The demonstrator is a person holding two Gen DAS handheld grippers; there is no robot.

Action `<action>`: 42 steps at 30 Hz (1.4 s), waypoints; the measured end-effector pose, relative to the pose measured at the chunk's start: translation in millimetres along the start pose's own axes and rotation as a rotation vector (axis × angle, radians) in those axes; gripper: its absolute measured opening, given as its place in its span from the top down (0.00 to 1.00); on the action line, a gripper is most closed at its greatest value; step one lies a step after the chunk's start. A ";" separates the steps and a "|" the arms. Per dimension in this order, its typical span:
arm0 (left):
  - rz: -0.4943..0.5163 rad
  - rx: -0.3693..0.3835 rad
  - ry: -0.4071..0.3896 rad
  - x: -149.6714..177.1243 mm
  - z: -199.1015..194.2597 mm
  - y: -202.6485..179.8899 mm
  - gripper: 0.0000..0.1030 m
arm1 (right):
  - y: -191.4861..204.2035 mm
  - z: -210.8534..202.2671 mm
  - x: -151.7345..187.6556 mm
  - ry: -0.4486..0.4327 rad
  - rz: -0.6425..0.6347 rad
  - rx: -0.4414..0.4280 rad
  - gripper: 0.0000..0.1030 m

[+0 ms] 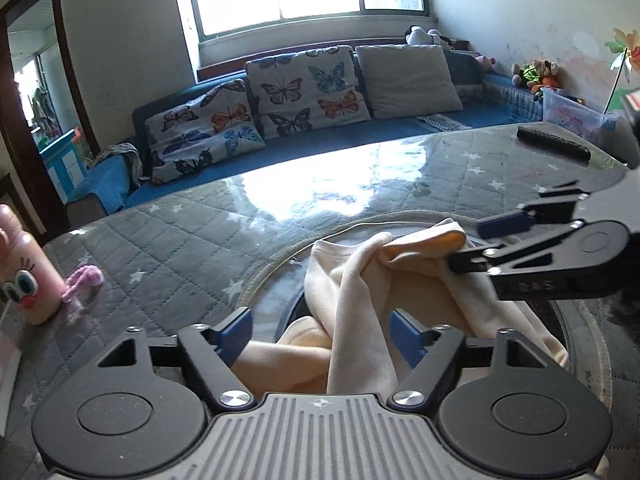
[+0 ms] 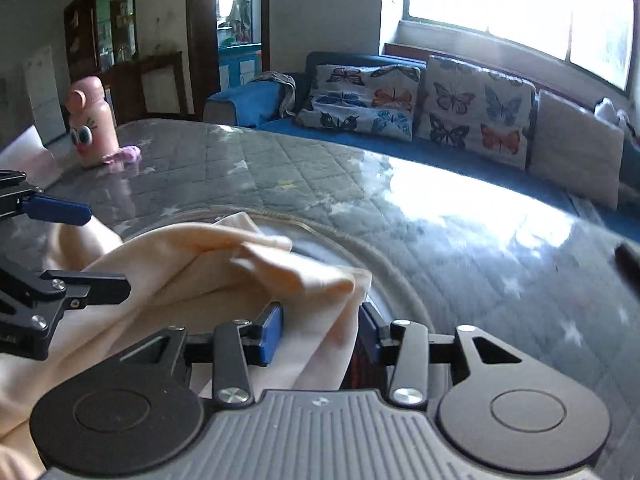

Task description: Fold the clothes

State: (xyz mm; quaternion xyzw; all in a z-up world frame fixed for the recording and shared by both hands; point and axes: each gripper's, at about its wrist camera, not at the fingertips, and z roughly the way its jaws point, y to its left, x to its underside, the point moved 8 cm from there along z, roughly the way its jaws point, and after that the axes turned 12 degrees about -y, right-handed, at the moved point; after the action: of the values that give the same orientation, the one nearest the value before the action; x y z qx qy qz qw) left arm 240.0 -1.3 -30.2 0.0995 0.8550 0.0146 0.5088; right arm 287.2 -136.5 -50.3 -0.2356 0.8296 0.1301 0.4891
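**Both grippers over a cream garment on the quilted table**

Left wrist view: the left gripper [image 1: 322, 334] points down at lower centre, jaws apart, the cream garment [image 1: 360, 280] bunched between its pads without being pinched. The right gripper [image 1: 476, 244] reaches in from the right edge. Quilted table [image 1: 160, 248] lies bare to the upper left, up to a pink bottle [image 1: 28, 276].

Right wrist view: the right gripper [image 2: 320, 334] sits at lower centre, jaws parted, a loose fold of garment [image 2: 224, 264] hanging between them

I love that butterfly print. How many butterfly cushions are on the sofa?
2. One butterfly cushion leans at the sofa's doorway end; the other butterfly cushion stands beside it, next to a plain grey cushion. None seems hidden.
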 end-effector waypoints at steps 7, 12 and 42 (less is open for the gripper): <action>-0.021 0.058 -0.007 -0.6 9.4 -4.2 0.81 | 12.9 28.6 -9.9 -0.026 -0.066 -0.057 0.71; -0.026 0.047 -0.064 -9.1 -5.9 -0.1 0.96 | 15.8 26.4 -15.4 -0.039 -0.043 -0.062 0.90; -0.319 -0.320 -0.042 94.7 -182.5 158.0 0.98 | -105.5 -203.5 82.0 -0.072 0.246 0.432 0.90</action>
State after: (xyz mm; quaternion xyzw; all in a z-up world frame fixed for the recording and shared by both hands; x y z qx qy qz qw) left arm 61.5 185.0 -4.4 -0.1186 0.8359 0.0673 0.5317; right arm 155.6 -339.1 -21.1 -0.0181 0.8425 0.0167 0.5381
